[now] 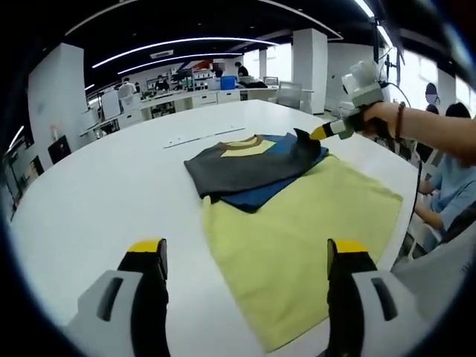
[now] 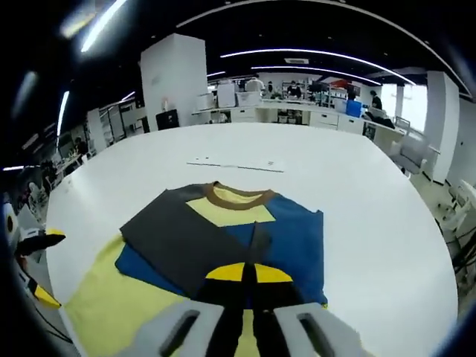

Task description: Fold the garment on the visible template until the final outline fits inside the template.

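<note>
Pinched on a fold of the garment (image 2: 223, 238), the right gripper (image 2: 251, 277) sits over its blue side — the left gripper (image 1: 245, 256) hovers wide-jawed beside the yellow template (image 1: 297, 238).

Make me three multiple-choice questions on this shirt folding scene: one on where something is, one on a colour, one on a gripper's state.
1. Where does the folded grey sleeve lie?
A. across the shirt's chest
B. off the table
C. under the yellow sheet

2. What colour is the collar?
A. red
B. brown
C. white

3. How is the left gripper?
A. shut on cloth
B. open, holding nothing
C. shut on paper

Answers: 1 A, the grey sleeve lies over the shirt. 2 B, the collar is brown. 3 B, the left gripper has its jaws apart above the yellow sheet.
</note>
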Demonstrator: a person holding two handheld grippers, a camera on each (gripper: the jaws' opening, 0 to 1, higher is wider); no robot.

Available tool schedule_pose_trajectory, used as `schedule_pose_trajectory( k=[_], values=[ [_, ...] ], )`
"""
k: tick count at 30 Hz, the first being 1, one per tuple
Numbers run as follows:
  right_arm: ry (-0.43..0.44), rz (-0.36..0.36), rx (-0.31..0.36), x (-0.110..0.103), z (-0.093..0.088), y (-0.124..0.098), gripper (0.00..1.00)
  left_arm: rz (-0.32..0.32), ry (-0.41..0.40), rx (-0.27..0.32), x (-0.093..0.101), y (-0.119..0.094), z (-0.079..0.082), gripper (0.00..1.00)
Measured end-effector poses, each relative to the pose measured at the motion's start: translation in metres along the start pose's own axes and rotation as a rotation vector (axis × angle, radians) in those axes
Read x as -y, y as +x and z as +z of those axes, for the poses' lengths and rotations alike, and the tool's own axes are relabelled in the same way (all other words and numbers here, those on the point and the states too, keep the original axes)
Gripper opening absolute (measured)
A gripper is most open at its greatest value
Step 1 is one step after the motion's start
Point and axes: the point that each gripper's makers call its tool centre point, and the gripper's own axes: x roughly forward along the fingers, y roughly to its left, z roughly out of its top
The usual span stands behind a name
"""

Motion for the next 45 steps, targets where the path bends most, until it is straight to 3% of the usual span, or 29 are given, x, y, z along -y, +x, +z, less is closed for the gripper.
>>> schedule_pose_trajectory(
  k=[7,13,15,21,30,36,45],
  values=[
    [0.046,-0.016,-0.065,0.012,-0.024,0.001,0.0,-0.004,-0.002,-0.003,0.0,0.001,-0.002,0.86],
    [-0.02,0.006,-0.136,0.019,-0.04,0.0,0.02,-0.018,0.01,-0.012,0.003,0.001,-0.004,0.88],
    [-0.044,0.005,-0.136,0.023,-0.04,-0.001,0.08,-0.024,0.008,-0.014,0.004,0.002,-0.004,0.9],
    [-0.061,0.058,-0.132,0.024,-0.039,-0.008,0.41,-0.049,0.015,-0.024,0.006,0.004,-0.005,0.95],
    [-0.014,0.239,-0.108,-0.004,-0.038,-0.026,0.74,-0.084,0.042,-0.029,0.005,0.005,-0.003,0.99],
    [-0.079,0.29,-0.092,-0.012,-0.037,-0.042,0.9,-0.099,0.03,-0.039,0.002,0.005,-0.008,0.99],
    [-0.184,0.398,-0.119,-0.03,-0.052,-0.072,0.99,-0.148,0.059,-0.05,0.009,0.004,-0.011,0.98]
  ],
)
